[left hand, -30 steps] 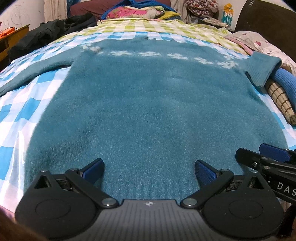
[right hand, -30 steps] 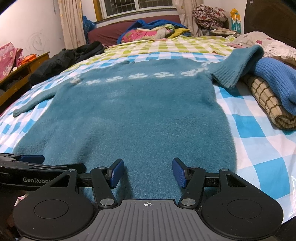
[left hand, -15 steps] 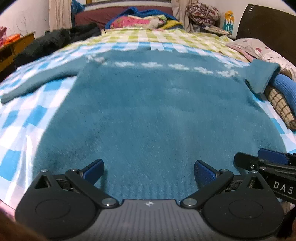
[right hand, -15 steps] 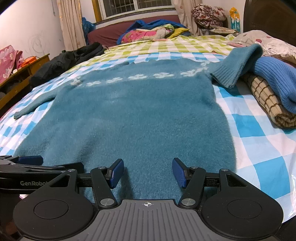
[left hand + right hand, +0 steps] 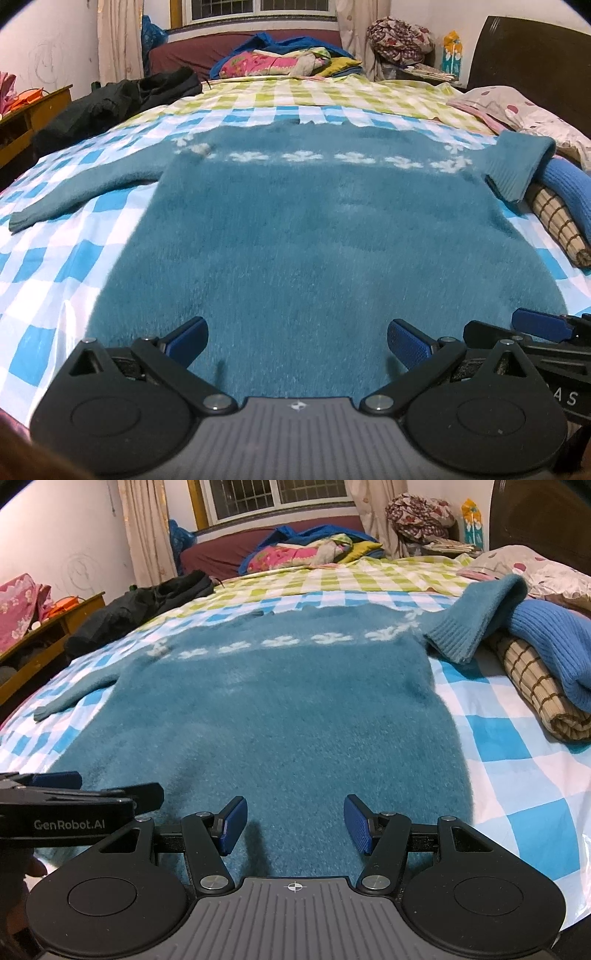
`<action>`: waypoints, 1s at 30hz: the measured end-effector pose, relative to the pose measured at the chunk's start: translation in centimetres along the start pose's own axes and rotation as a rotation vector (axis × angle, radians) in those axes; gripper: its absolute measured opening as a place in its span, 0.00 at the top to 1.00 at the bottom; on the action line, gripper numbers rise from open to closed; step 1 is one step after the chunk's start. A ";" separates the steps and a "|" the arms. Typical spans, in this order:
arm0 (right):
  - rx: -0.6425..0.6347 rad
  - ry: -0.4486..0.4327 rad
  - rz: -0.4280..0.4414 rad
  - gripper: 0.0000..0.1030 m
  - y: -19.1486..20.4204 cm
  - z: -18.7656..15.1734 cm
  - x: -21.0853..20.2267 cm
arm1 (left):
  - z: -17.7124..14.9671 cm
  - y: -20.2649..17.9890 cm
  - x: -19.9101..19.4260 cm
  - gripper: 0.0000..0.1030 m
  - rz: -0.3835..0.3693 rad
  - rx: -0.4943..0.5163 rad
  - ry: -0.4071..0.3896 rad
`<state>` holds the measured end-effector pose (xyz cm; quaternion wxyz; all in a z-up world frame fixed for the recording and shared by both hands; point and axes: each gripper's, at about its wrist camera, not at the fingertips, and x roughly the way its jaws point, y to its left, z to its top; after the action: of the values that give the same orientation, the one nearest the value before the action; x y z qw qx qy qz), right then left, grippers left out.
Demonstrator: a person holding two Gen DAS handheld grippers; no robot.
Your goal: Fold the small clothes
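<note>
The teal sweater [image 5: 317,236] lies flat and face-up on the checked bedsheet [image 5: 517,760], its hem nearest the cameras. The left gripper [image 5: 297,341] hovers over the hem with its jaws wide apart, holding nothing; the right gripper [image 5: 294,825] hangs beside it at the same edge, also spread and empty. The left sleeve [image 5: 77,192] stretches out flat, but the right sleeve [image 5: 476,620] is draped up over a stack of 2 folded garments [image 5: 546,672]. That is the main risk: folding the body while that cuff rests on the stack could drag the pile over or leave the sleeve bunched. The fuzzy knit is thick, so a shallow pinch may catch only the top layer and split the hem. Whether the pads touch the fabric is hard to judge from these low angles
</note>
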<state>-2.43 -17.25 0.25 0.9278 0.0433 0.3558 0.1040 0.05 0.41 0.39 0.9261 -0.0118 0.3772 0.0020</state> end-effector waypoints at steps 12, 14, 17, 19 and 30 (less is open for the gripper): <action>-0.008 -0.020 0.016 0.44 0.0 0.2 -0.5 | 0.3 0.0 -0.2 0.00 -0.010 -0.007 -0.008; -0.002 -0.025 0.018 0.44 -0.1 0.3 -0.6 | 0.5 0.0 -0.3 0.00 -0.014 -0.009 -0.014; -0.003 -0.030 0.018 0.44 -0.4 0.5 -0.7 | 0.9 -0.2 -0.2 0.00 -0.015 0.001 -0.020; -0.001 -0.037 0.016 0.44 -0.5 0.9 -0.7 | 1.1 -0.3 -0.2 0.00 -0.020 0.004 -0.021; 0.015 -0.035 -0.008 0.44 -1.9 1.9 -0.8 | 2.7 -1.7 0.1 0.00 -0.062 0.032 -0.044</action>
<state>-1.37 -19.26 1.90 0.9339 0.0506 0.3404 0.0966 2.03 -1.22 2.26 0.9338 -0.0085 0.3563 -0.0326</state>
